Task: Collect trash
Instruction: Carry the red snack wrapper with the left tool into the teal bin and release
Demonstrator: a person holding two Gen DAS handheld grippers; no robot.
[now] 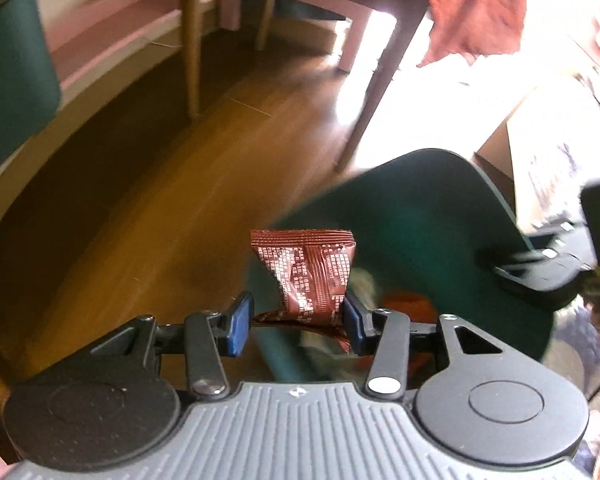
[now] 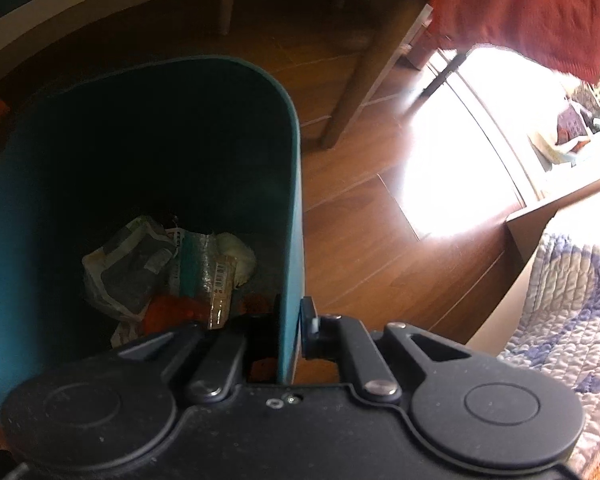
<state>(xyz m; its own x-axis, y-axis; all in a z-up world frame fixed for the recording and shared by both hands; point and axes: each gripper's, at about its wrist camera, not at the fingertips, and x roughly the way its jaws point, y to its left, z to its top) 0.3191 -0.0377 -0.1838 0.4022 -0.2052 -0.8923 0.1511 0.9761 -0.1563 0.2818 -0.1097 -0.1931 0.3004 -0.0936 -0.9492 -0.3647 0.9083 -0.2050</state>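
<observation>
Trash (image 2: 168, 272) — wrappers, paper — inside teal bin (image 2: 292, 184)

Crinkled brown printed wrapper (image 1: 310, 276) upright above teal bin (image 2: 288, 200), bin holding perhaps plastic wrappers (image 2: 160, 272).

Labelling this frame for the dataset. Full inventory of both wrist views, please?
wrapper: 1, dark red with white print, between the left gripper's pads, above the bin
bin: 1, teal, on the floor, right gripper clamped on its wall
trash in bin: several pieces, white, clear and orange, at the bottom
floor: wood, brown
table legs: several, wooden, behind the bin
cloth: 1, red-orange, hanging top right
quilt: 1, white and blue, right edge
left gripper: black, blue pads, holding the wrapper
right gripper: black, shut on the bin wall
</observation>
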